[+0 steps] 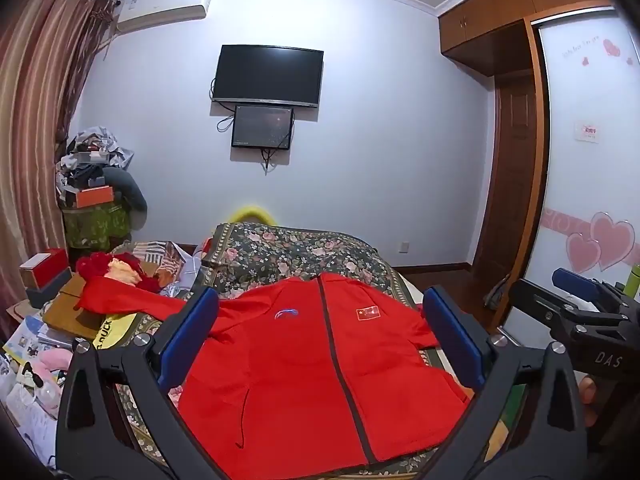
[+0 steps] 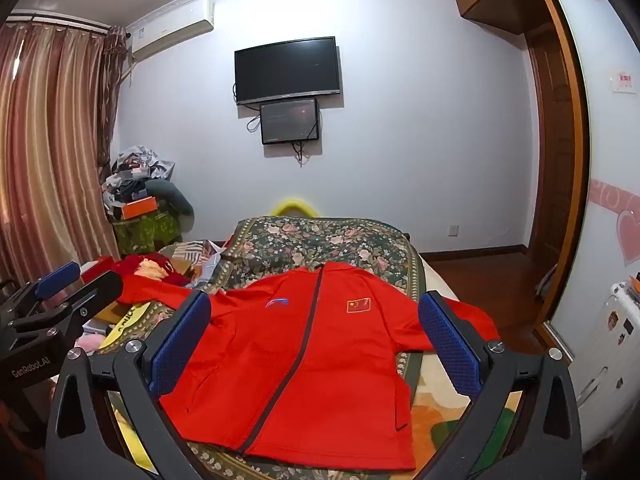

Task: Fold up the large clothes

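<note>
A red zip-up jacket (image 1: 304, 364) lies flat, front up, on the floral bedspread (image 1: 288, 252), collar towards the far wall. Its left sleeve (image 1: 132, 300) stretches out to the left over clutter; its right sleeve reaches the bed's right edge. The jacket also shows in the right wrist view (image 2: 304, 360). My left gripper (image 1: 320, 312) is open and empty, held above the jacket's chest. My right gripper (image 2: 316, 316) is open and empty, also above the jacket. Each gripper shows at the edge of the other's view, the right gripper (image 1: 580, 304) and the left gripper (image 2: 68, 284).
Piled clothes, boxes and papers (image 1: 60, 320) crowd the bed's left side. A taller heap (image 1: 96, 192) stands by the curtain. A wardrobe (image 1: 580, 160) and doorway are on the right. Two screens (image 1: 268, 76) hang on the far wall.
</note>
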{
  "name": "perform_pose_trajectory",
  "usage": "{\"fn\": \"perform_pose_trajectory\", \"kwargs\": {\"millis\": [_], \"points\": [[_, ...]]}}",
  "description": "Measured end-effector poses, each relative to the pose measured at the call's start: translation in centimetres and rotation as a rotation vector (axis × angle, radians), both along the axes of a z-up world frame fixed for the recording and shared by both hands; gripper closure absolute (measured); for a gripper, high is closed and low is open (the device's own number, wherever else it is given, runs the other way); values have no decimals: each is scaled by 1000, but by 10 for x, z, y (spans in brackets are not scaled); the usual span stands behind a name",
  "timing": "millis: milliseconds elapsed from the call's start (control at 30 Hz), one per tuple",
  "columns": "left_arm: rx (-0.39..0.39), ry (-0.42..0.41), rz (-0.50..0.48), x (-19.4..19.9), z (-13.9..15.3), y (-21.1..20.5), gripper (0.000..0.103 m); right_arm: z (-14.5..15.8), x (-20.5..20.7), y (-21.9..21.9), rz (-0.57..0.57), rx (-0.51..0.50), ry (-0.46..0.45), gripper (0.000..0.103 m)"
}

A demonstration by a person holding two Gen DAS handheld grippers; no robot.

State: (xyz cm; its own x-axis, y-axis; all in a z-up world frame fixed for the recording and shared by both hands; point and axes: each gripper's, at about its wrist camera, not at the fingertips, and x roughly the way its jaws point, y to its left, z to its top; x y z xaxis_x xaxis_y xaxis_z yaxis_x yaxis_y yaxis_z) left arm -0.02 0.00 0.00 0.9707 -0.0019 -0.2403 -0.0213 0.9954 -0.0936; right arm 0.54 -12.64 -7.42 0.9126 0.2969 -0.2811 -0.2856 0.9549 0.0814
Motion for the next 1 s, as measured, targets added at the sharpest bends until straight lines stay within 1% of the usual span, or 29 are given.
{"fn": "perform_pose_trajectory", "kwargs": {"millis": [300, 333, 400, 467, 500, 1000], "points": [[1, 22, -6, 7, 0, -3, 0, 4, -2, 5, -5, -3, 4, 0], [-10, 15, -3, 4, 1, 4, 0, 4, -1, 6, -6, -3, 5, 0], [-9, 16, -4, 3, 3, 2, 0, 5, 0, 6, -7, -3, 4, 0], [-14, 11, -3, 5, -3, 7, 0, 3, 1, 8, -7, 1, 5, 0], [-13, 11, -3, 6, -4, 6, 0, 2, 2, 0, -8, 14, 9, 0], [-15, 12, 3, 7, -5, 5, 0, 2, 0, 2, -8, 19, 10, 0]]}}
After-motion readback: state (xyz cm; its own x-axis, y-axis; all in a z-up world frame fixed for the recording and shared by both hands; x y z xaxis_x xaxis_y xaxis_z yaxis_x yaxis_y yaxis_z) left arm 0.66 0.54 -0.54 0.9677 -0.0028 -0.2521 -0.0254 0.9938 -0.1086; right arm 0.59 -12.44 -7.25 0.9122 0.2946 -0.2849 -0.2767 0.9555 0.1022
